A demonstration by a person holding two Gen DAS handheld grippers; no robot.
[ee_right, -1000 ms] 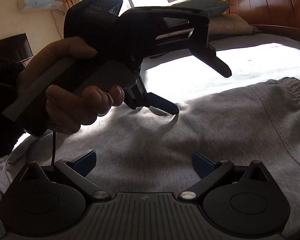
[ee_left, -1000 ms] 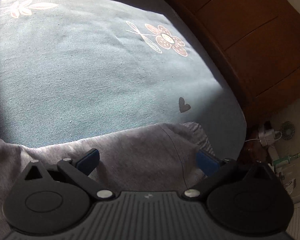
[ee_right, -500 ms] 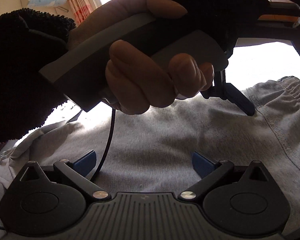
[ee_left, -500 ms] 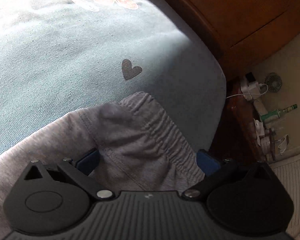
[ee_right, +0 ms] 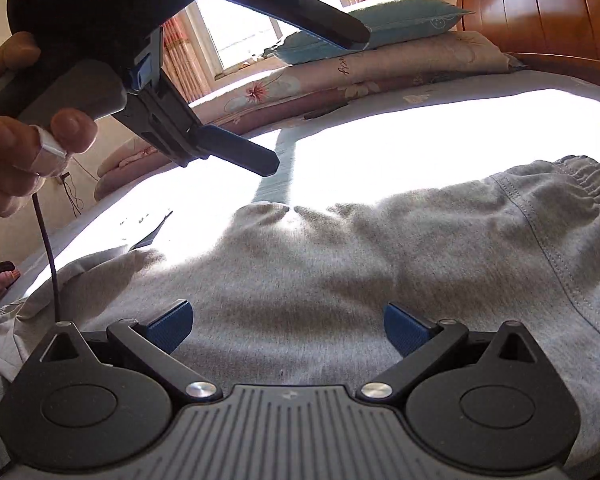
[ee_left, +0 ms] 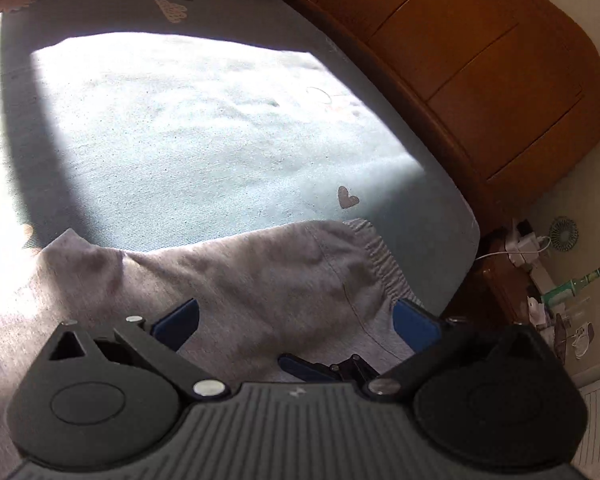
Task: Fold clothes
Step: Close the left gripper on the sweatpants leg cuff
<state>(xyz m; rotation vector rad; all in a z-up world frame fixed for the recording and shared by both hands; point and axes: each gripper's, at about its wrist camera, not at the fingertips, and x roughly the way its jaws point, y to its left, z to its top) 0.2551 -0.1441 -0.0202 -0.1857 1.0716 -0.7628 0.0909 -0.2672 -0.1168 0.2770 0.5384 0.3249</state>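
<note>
Grey sweatpants (ee_left: 268,280) on blue bed (ee_left: 204,140)

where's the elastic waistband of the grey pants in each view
Left wrist view: elastic waistband right of centre, near the bed's edge, above the right fingertip.
Right wrist view: waistband at the far right edge, mid-height.
Shared landmark: the brown wooden cabinet, upper right in both.

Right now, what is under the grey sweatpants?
The grey sweatpants lie on a blue-grey bed sheet that shows beyond their edge. Whatever is directly beneath the fabric is covered, so I cannot tell.
</note>
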